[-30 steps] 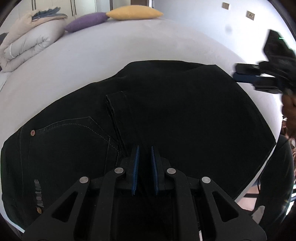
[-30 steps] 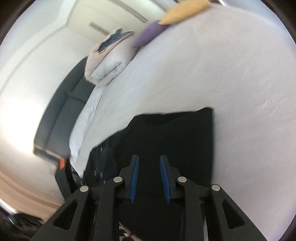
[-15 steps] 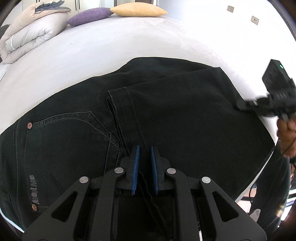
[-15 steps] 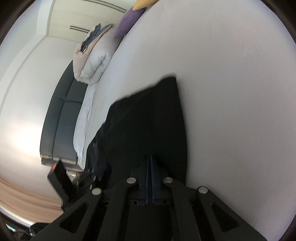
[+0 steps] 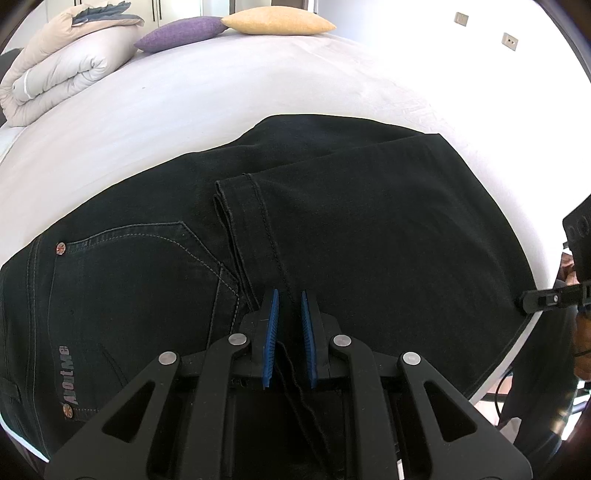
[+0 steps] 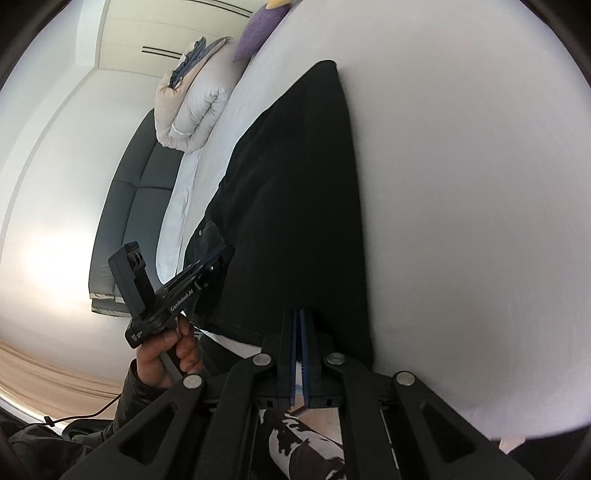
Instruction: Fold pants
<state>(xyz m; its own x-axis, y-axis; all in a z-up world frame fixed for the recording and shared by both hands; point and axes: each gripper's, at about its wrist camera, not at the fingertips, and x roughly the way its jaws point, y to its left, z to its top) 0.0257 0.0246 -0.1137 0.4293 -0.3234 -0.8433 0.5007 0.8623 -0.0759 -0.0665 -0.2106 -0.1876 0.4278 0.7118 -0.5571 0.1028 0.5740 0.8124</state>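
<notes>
Black pants point(image 5: 369, 229) lie folded on the white bed point(image 5: 221, 92), the leg hem point(image 5: 240, 192) laid over the seat next to a back pocket point(image 5: 140, 266). My left gripper point(image 5: 288, 295) is shut on the pants' near edge, dark fabric and loose threads filling the gap between its blue pads. My right gripper point(image 6: 298, 314) is shut, pads pressed together, with its tips at the pants' point(image 6: 295, 192) side edge by the bed's rim. From the left wrist view the right gripper point(image 5: 524, 301) touches that edge. The left gripper point(image 6: 218, 258) shows in a hand point(image 6: 166, 350).
A rolled duvet point(image 5: 62, 70), a purple pillow point(image 5: 181, 31) and a yellow pillow point(image 5: 277, 20) sit at the bed's far end. A dark sofa point(image 6: 129, 192) stands beside the bed. The bed's near rim runs just under both grippers.
The right gripper's jaws have shut, and it has come down along the pants' right edge toward the bed's near rim. The left gripper and the pants have stayed put.
</notes>
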